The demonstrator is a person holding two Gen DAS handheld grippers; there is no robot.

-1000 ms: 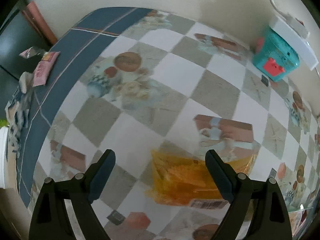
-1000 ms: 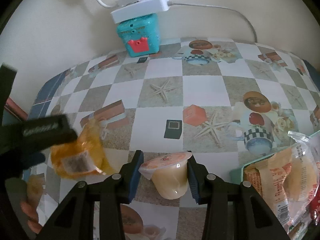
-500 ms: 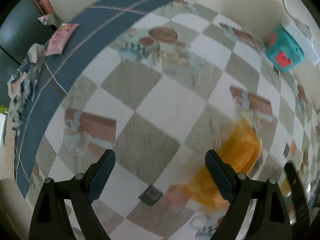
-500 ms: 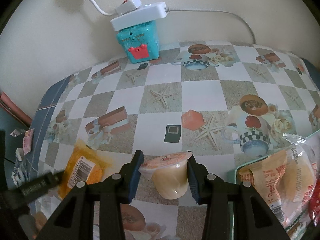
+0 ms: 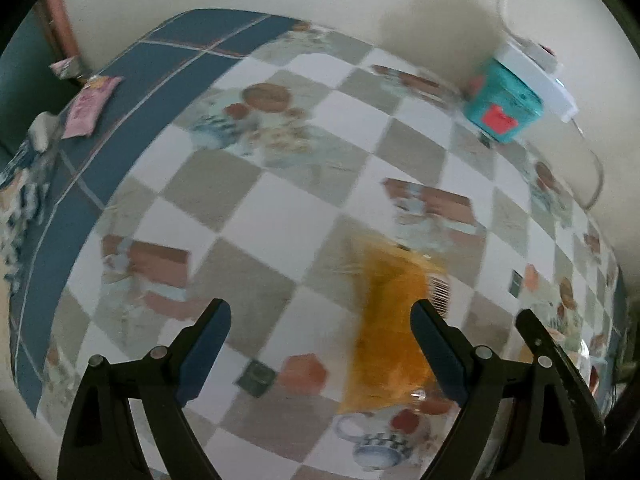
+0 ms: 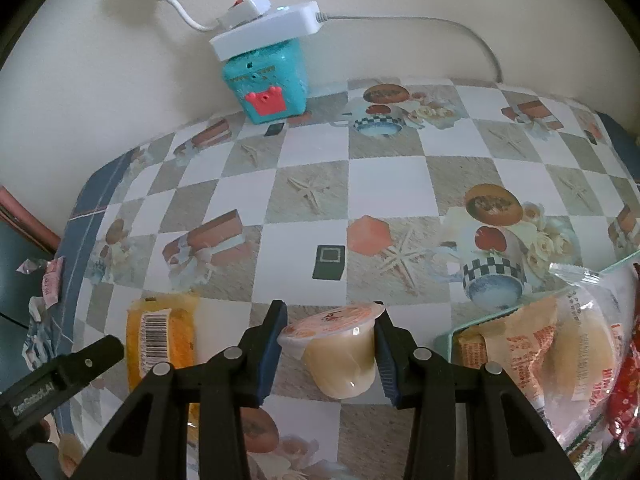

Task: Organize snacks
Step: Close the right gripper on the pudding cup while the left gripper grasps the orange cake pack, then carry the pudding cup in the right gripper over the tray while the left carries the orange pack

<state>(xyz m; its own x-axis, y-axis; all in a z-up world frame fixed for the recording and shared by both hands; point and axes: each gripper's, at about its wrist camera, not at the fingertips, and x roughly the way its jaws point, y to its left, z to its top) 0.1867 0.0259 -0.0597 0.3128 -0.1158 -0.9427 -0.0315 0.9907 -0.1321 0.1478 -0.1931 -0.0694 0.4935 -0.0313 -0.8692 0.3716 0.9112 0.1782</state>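
My right gripper (image 6: 328, 322) is shut on a small jelly cup (image 6: 340, 360) with an orange-printed lid, held slightly tilted over the checked tablecloth (image 6: 384, 180). An orange snack packet (image 6: 160, 340) lies flat to its left, barcode up. In the left wrist view the same orange packet (image 5: 388, 320) lies blurred beside the right finger of my left gripper (image 5: 320, 320), which stands open with nothing between its jaws. The left gripper's body (image 6: 60, 376) shows at the lower left of the right wrist view.
A tray (image 6: 600, 270) with several bagged snacks (image 6: 560, 352) sits at the right. A teal box (image 6: 268, 80) carrying a white power strip (image 6: 268, 28) stands against the back wall. Pink wrappers (image 5: 86, 110) lie at the table's left edge.
The left gripper has pulled back from over the orange packet toward the near left, still open; the packet now lies flat. The right gripper and its cup have stayed still.
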